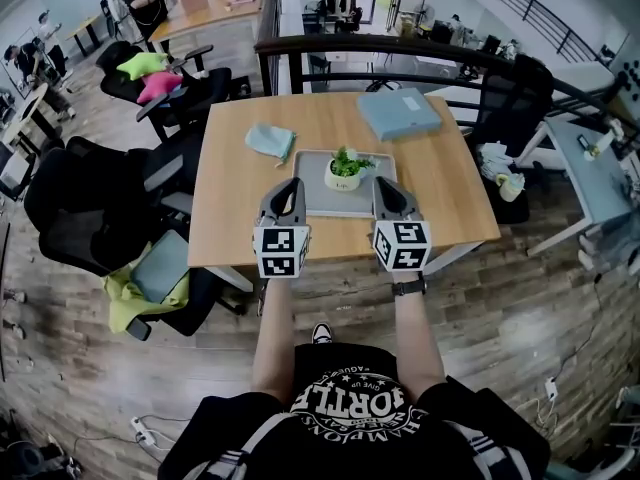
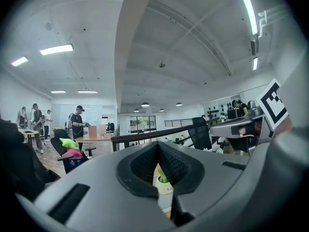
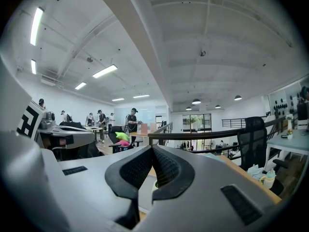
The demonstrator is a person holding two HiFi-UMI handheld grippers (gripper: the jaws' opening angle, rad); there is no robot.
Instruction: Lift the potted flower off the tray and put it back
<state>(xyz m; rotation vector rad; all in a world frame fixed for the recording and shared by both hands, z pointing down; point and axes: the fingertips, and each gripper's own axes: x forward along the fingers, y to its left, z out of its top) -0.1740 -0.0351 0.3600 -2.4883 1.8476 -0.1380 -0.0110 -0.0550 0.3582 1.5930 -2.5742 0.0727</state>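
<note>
At the desk's near edge, left gripper and right gripper, jaws closed and empty, flank the tray bearing the potted flower.

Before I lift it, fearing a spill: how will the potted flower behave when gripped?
The potted flower looks small with a squat white pot, so it is probably light and rigid. Its round, smooth-looking wall may slip when gripped. The leafy top sits low, so tipping seems unlikely.
</note>
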